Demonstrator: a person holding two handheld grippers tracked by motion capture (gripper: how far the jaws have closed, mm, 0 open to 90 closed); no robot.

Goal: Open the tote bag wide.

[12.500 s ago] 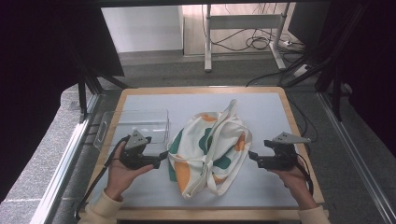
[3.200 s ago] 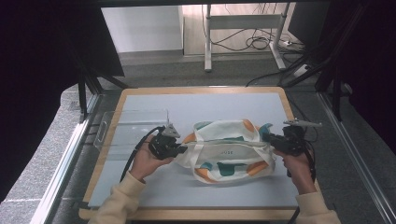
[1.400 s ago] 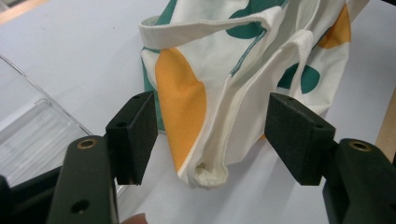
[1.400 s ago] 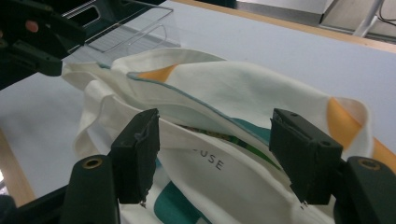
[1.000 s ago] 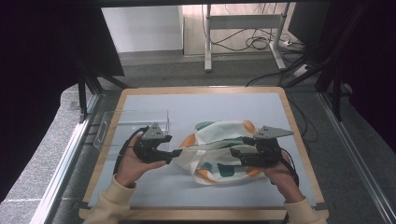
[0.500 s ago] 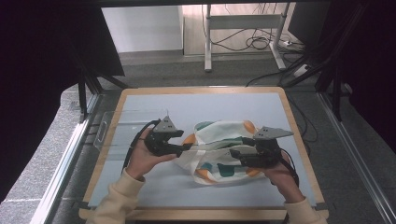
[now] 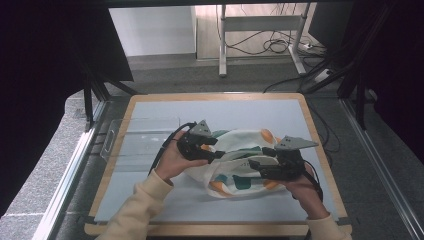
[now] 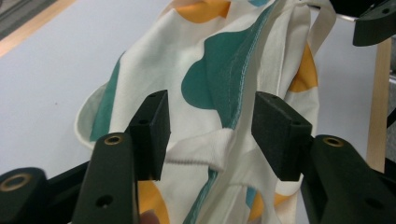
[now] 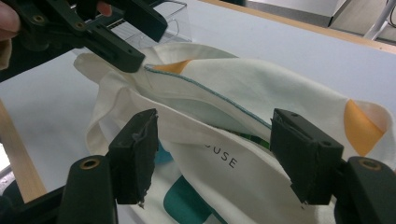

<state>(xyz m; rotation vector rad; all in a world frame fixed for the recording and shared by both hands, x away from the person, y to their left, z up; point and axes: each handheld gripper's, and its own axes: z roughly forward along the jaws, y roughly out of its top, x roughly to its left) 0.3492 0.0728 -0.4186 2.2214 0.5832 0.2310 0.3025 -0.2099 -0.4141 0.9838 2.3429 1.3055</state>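
A cream cloth bag with green and orange patches is lying crumpled near the middle of the table, slightly toward the right. The left claw is sitting at the bag's left end with its jaws standing wide apart — in the left gripper view a white strap and a teal-stitched hem are running between the jaws, nothing pinched. The right claw is reaching in from the right, over the bag's lower right part; in the right gripper view its jaws are spread wide too, straddling a fold of the bag's opening edge without clamping it. A clear plastic box is sitting at the table's left side — just beside the left hand.
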